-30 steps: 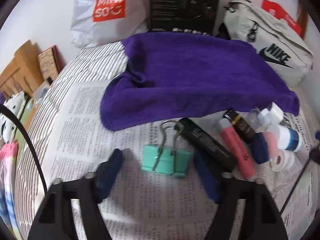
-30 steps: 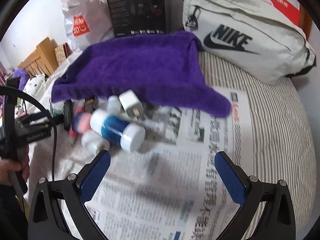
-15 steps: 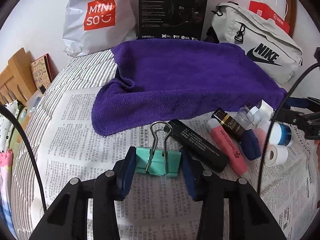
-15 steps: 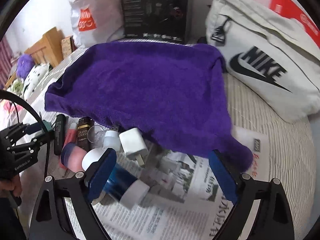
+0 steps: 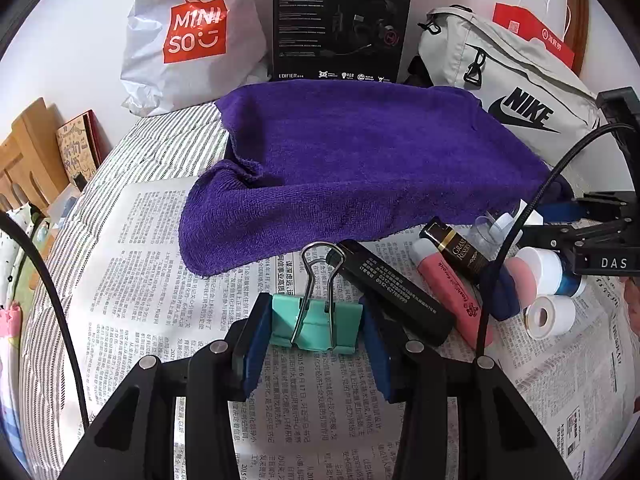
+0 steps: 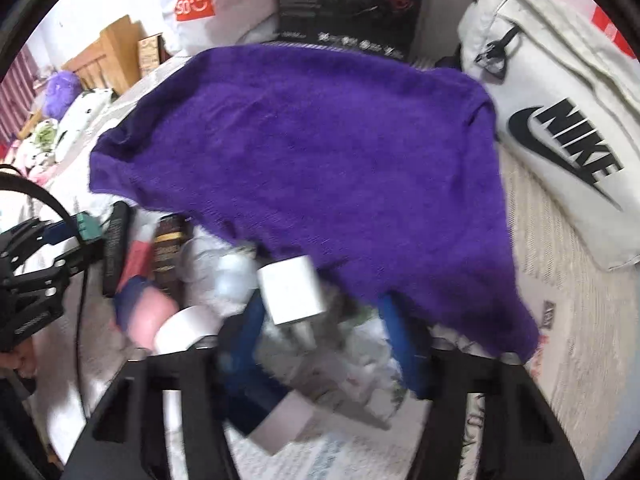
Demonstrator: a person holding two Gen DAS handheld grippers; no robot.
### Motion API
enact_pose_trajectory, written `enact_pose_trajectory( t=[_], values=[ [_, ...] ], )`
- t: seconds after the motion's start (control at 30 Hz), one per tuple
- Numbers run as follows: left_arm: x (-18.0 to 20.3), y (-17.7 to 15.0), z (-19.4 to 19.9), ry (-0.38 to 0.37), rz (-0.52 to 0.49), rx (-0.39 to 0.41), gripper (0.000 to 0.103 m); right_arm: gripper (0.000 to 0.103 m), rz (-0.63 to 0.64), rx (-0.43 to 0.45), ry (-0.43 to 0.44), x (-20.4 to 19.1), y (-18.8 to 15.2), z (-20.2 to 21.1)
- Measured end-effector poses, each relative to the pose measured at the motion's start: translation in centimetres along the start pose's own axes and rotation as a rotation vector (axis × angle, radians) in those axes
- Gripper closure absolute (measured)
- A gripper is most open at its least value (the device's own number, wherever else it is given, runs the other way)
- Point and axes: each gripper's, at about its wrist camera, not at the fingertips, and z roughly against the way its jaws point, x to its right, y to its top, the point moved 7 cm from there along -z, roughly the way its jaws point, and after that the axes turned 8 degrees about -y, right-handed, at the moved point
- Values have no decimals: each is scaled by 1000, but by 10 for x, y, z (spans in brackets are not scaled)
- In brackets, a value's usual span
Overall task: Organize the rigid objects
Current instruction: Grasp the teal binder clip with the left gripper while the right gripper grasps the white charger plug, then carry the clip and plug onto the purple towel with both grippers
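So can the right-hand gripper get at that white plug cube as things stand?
Probably yes. The white charger cube lies on the newspaper between the right gripper's closing blue pads; the purple towel only borders it. The view is blurred.

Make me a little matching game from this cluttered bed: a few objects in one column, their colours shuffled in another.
Things:
1. binder clip
2. towel
3. plug adapter
4. long tube beside the clip

Colours:
A. purple
B. black
C. mint green
D. white

Pairs: 1-C, 2-A, 3-D, 4-B
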Motion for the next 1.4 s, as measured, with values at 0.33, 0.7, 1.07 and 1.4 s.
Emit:
enact_pose_trajectory(
  t=[0.33, 0.7, 1.07, 1.4],
  values=[
    [1, 0, 1, -13, 1, 2, 62, 76, 27, 29, 4, -9, 6, -5],
    [1, 0, 2, -28, 5, -6, 62, 76, -72, -13, -41, 31, -24, 13],
    [-1, -1, 5, -22, 7, -30, 63, 76, -149, -5, -91, 52, -55, 17],
    [-4, -2, 5, -34, -4, -35, 63, 75, -183, 47, -87, 52, -53, 17]
  ],
)
